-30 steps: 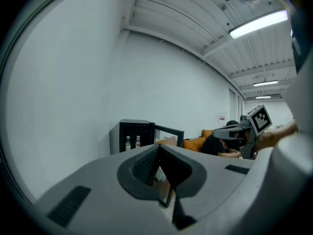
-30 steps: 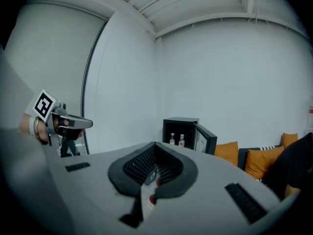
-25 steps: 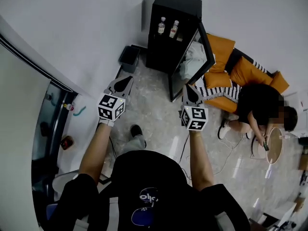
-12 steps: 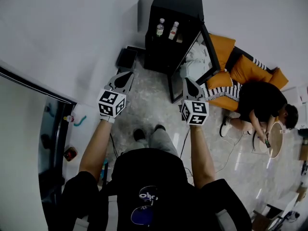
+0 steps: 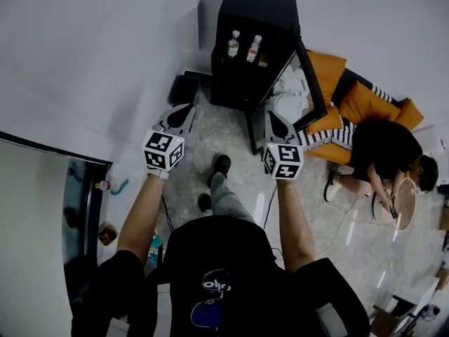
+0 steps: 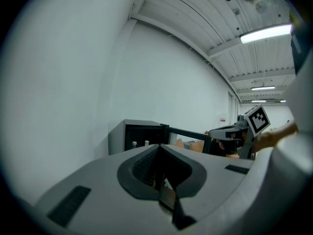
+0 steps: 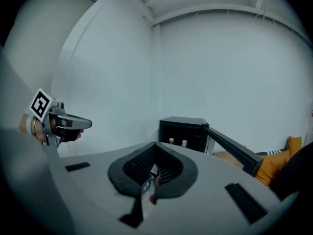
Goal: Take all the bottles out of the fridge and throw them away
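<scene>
Head view: the left tongs [image 5: 184, 111] and right tongs [image 5: 272, 116] are held out side by side over the stone-pattern floor [image 5: 231, 135]. Both are closed to a point and carry nothing. At the far end stands a black fridge [image 5: 254, 9] against the white wall, with its door [image 5: 311, 76] swung open to the right. Two bottles [image 5: 233, 44] stand upright next to each other on a shelf inside, well apart from both tongs. A dark bin [image 5: 185, 88] sits on the floor just left of the fridge. To the right, a person in black [image 5: 382, 149] sits by orange cushions [image 5: 326, 69].

Left gripper view: the left tongs [image 6: 160, 151] have their jaws together with nothing between them. The fridge [image 6: 139, 133] lies ahead, and the two bottles [image 6: 135, 143] show as pale caps in its opening. The right tongs [image 6: 222, 130] appear at right.

Right gripper view: the right tongs [image 7: 155, 146] are shut and empty. Beyond them is the fridge [image 7: 183, 126], with the bottles [image 7: 171, 141] inside and the door [image 7: 230, 148] open to the right. The left tongs [image 7: 83, 123] are at left.
</scene>
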{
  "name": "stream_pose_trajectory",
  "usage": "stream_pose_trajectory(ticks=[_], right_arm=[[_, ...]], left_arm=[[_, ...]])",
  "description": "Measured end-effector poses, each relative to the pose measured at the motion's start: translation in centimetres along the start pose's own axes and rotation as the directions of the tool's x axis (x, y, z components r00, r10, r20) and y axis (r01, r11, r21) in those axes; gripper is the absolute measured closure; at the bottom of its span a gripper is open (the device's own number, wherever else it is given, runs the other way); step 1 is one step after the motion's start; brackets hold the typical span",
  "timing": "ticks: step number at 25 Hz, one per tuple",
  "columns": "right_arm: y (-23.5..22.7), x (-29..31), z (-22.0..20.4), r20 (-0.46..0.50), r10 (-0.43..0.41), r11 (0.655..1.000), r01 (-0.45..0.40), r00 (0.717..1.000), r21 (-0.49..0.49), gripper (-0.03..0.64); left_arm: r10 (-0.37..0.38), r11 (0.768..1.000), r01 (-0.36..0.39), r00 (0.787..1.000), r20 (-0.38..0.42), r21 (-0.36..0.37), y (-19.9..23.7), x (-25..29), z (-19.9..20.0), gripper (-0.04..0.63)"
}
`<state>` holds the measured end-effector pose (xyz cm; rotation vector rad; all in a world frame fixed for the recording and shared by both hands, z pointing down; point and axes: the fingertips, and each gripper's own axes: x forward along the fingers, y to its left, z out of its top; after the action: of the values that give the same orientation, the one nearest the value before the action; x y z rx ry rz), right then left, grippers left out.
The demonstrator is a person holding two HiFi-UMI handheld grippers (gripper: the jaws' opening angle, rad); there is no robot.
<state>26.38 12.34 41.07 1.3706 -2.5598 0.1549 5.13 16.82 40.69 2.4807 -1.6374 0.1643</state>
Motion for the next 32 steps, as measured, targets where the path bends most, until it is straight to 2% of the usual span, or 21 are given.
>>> stream_pose_trajectory(ticks=[10, 14, 18, 26, 32], right_arm=[[-3.4, 7.9, 0.9, 0.001, -0.012, 0.999, 0.012, 1.000, 0.030, 0.615], [-5.8, 11.3, 1.8, 0.000, -0.022, 0.999, 0.022, 1.000, 0.043, 0.615], [-8.2, 13.8, 2.4, -0.006, -0.027, 0.998, 0.028, 1.000, 0.059, 0.615], [-12.2, 18.3, 2.7, -0.009, -0.021, 0.997, 0.022, 1.000, 0.080, 0.615], [-13.9, 21.6, 2.4, -0.018, -0.004, 0.996, 0.005, 1.000, 0.092, 0.615]], left_arm=[[-0.026, 0.999, 0.026, 1.000, -0.011, 0.022, 4.4, 7.6, 1.9, 0.595], [-0.041, 0.998, 0.042, 0.999, -0.035, 0.035, 6.0, 11.6, 3.1, 0.595], [-0.023, 0.998, 0.027, 0.997, -0.073, 0.053, 7.3, 15.4, 4.0, 0.595], [-0.044, 0.996, 0.051, 0.995, -0.092, 0.076, 8.3, 21.6, 5.7, 0.595], [-0.041, 0.996, 0.050, 0.993, -0.115, 0.076, 9.2, 25.2, 5.6, 0.595]])
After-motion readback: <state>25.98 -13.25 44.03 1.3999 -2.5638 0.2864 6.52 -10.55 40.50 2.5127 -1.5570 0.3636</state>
